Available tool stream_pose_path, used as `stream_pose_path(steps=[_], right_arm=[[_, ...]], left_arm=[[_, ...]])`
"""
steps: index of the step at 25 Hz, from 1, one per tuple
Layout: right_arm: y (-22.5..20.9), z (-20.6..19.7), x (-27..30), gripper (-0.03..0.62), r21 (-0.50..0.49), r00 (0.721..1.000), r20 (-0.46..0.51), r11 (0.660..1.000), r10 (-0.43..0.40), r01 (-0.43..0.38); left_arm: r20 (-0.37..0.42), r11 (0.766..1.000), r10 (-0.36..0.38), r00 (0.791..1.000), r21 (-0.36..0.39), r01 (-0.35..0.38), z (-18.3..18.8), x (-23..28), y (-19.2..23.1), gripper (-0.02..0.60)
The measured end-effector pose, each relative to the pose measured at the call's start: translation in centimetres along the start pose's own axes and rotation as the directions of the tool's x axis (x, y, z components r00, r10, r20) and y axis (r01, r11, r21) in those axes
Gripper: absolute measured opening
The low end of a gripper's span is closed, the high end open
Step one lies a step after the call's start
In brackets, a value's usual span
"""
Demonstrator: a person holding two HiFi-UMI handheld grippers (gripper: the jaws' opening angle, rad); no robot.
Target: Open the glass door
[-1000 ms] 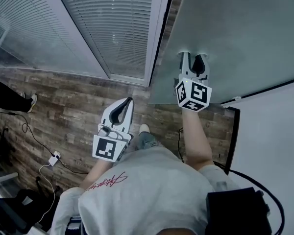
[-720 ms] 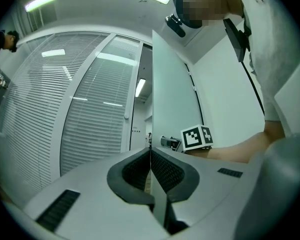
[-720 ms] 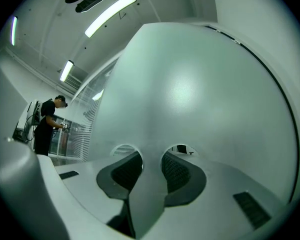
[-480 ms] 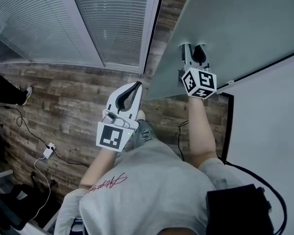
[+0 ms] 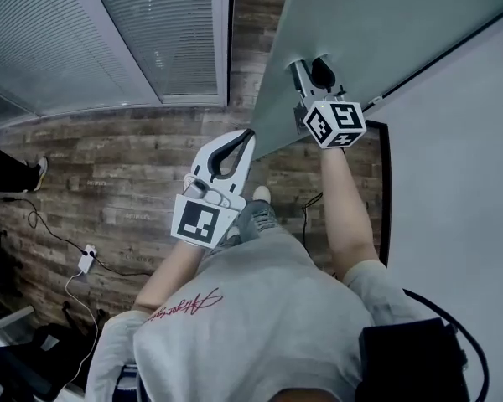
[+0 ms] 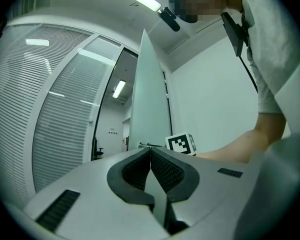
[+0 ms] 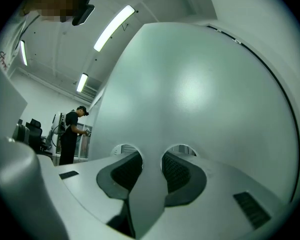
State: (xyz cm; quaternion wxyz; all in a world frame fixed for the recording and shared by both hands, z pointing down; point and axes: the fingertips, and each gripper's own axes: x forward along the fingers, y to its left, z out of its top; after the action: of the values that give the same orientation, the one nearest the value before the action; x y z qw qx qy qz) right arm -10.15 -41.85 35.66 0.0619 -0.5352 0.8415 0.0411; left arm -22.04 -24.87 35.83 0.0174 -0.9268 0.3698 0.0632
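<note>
The right tongs [image 5: 312,67] are open, with a gap between the jaws and nothing held in it; the tips press flat on the glass door [image 5: 394,23], most likely to push it, since no handle shows. The left tongs [image 5: 249,135] are closed tight on nothing; they hang near the door's edge and do not seem to touch it, so they are probably just waiting. The door is big, pale and cloudy; it stands in front of the person, to the right, and looks partly open already. Left of it is a glass wall with blinds [image 5: 59,40]; below is the wood floor [image 5: 109,174]; a small white box [image 5: 90,259] lies there on a cord.
</note>
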Motion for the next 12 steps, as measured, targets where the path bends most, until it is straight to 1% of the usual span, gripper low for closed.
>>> stream_pose_path(steps=[3, 8, 12], right_arm=[[0.4, -0.1, -3.1, 0.132, -0.002, 1.0, -0.011, 1.0, 0.019, -0.019], [1.6, 0.9, -7.4, 0.132, 0.001, 0.997, -0.006, 0.997, 0.072, -0.072], [1.7, 1.3, -12.8, 0.132, 0.011, 0.994, 0.011, 0.994, 0.113, -0.113]], left_arm=[[-0.003, 0.997, -0.072, 0.997, 0.003, 0.072, -0.2, -0.1, -3.2, 0.017], [-0.016, 0.988, -0.156, 0.988, 0.013, 0.156, 0.0, -0.7, -7.3, 0.017], [-0.033, 0.975, -0.218, 0.975, 0.024, 0.219, -0.7, -1.0, -12.9, 0.017]])
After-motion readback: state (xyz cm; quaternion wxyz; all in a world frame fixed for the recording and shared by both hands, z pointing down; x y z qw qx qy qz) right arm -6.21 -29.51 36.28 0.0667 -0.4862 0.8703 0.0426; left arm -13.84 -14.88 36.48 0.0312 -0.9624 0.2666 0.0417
